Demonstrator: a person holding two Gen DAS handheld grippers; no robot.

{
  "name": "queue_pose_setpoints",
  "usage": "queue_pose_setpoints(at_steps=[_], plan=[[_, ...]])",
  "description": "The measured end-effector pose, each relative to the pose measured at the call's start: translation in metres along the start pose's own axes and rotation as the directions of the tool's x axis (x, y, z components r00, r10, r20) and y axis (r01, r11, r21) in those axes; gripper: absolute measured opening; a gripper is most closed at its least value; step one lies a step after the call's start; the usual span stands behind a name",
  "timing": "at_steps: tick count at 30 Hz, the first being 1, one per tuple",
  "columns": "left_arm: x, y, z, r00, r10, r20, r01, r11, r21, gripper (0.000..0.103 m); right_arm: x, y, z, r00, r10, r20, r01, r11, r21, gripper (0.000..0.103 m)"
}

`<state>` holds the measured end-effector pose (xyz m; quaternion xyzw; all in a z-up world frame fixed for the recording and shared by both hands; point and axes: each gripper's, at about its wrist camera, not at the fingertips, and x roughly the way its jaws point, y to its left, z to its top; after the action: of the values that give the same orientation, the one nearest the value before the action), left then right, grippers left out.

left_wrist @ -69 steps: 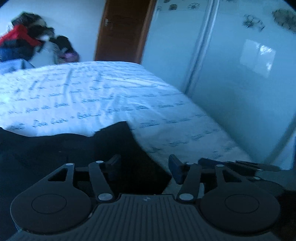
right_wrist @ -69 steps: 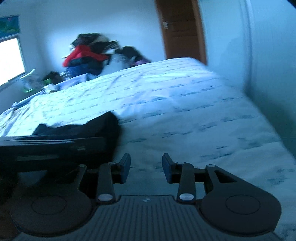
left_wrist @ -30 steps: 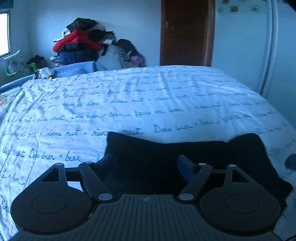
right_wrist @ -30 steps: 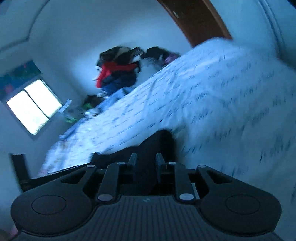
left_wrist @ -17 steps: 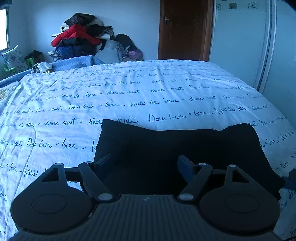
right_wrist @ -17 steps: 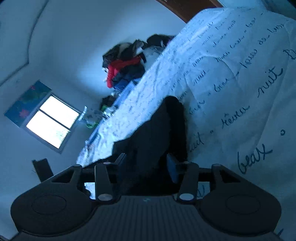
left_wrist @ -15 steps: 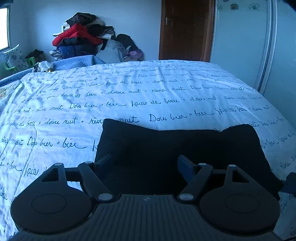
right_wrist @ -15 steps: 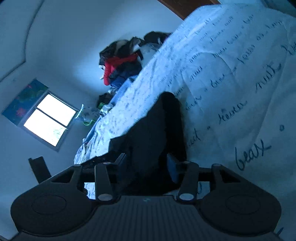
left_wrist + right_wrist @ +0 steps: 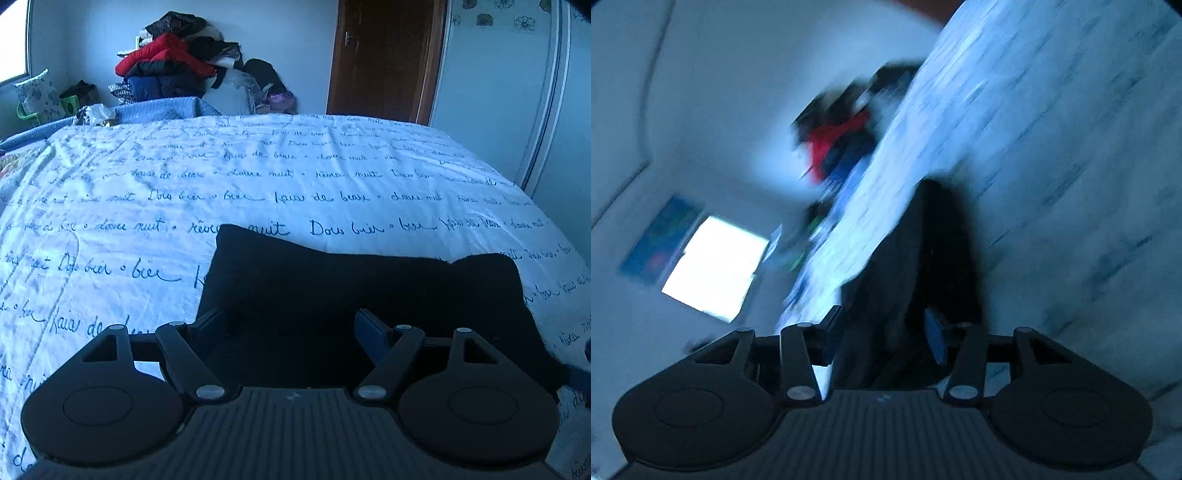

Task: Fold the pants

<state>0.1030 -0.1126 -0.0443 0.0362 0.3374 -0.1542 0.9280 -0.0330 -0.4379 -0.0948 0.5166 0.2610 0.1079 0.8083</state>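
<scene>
While you hold both grippers over the bed, these findings apply.

Garment position: black pants, folded into a wide dark slab, lie on the script-printed bedspread near its front edge.

Long axis: in your left wrist view it runs 9 to 3 o'clock, crosswise to that gripper.

Left gripper: jaws spread wide, nothing pinched; the pants lie just past its tips at 12 o'clock.

Right gripper: rolled over and blurred; its jaws have just been opening and stand apart, with dark cloth between them. Whether a pad touches the cloth cannot be told.

Nearer hand: both are close. My judgement is that your right, at the slab's end, is the better placed.

Containers: none in view. The clothes heap stands against the far wall at 11 o'clock.

Next move, judged: close on an end and carry it along the long axis.
</scene>
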Motion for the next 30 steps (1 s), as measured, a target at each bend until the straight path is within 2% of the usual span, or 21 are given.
queue_pose_setpoints(at_steps=[1, 4, 7, 12, 15, 18, 21, 24, 27, 28, 30], plan=[[0.000, 0.000, 0.000, 1.000, -0.002, 0.000, 0.002, 1.000, 0.001, 0.078, -0.001, 0.001, 0.001, 1.000, -0.020, 0.022, 0.020, 1.000, -0.015, 0.047], [-0.002, -0.001, 0.000, 1.000, -0.016, -0.003, 0.016, 1.000, 0.004, 0.078, -0.003, -0.001, 0.003, 1.000, 0.013, 0.016, -0.014, 1.000, 0.016, 0.048], [-0.002, -0.003, -0.001, 1.000, -0.022, -0.005, 0.022, 1.000, 0.002, 0.078, -0.004, 0.007, -0.002, 1.000, 0.019, 0.005, -0.019, 1.000, -0.014, 0.048], [-0.005, -0.008, -0.001, 0.999, -0.038, 0.000, 0.038, 0.999, 0.015, 0.078, 0.002, 0.011, -0.009, 0.998, 0.014, -0.056, -0.015, 1.000, -0.018, 0.048], [-0.006, -0.010, -0.001, 0.998, -0.055, -0.008, 0.055, 0.998, 0.013, 0.078, 0.014, 0.005, -0.012, 0.993, 0.039, -0.112, -0.037, 0.999, 0.021, 0.048], [-0.008, -0.014, -0.002, 0.998, -0.069, -0.008, 0.070, 0.997, 0.024, 0.079, 0.024, 0.008, -0.014, 0.991, 0.036, -0.132, -0.036, 0.999, 0.003, 0.048], [-0.007, -0.018, -0.004, 0.996, -0.083, -0.021, 0.084, 0.996, 0.037, 0.079, 0.028, 0.009, -0.010, 0.994, 0.049, -0.097, -0.050, 0.999, -0.007, 0.048], [-0.006, -0.021, -0.006, 0.996, -0.086, -0.027, 0.087, 0.995, 0.043, 0.079, 0.029, 0.015, -0.002, 0.998, 0.042, -0.047, -0.045, 0.996, -0.074, 0.048], [-0.005, -0.023, -0.007, 0.995, -0.093, -0.036, 0.095, 0.995, 0.043, 0.079, 0.039, 0.011, 0.004, 0.999, -0.021, -0.039, 0.017, 0.995, -0.097, 0.048], [-0.006, -0.024, -0.007, 0.994, -0.100, -0.037, 0.101, 0.994, 0.045, 0.079, 0.042, 0.007, 0.005, 0.998, -0.030, -0.047, 0.026, 0.996, -0.089, 0.046], [-0.007, -0.026, -0.008, 0.993, -0.109, -0.036, 0.111, 0.992, 0.054, 0.079, 0.040, 0.003, 0.002, 0.999, -0.032, -0.039, 0.028, 0.996, -0.089, 0.034]])
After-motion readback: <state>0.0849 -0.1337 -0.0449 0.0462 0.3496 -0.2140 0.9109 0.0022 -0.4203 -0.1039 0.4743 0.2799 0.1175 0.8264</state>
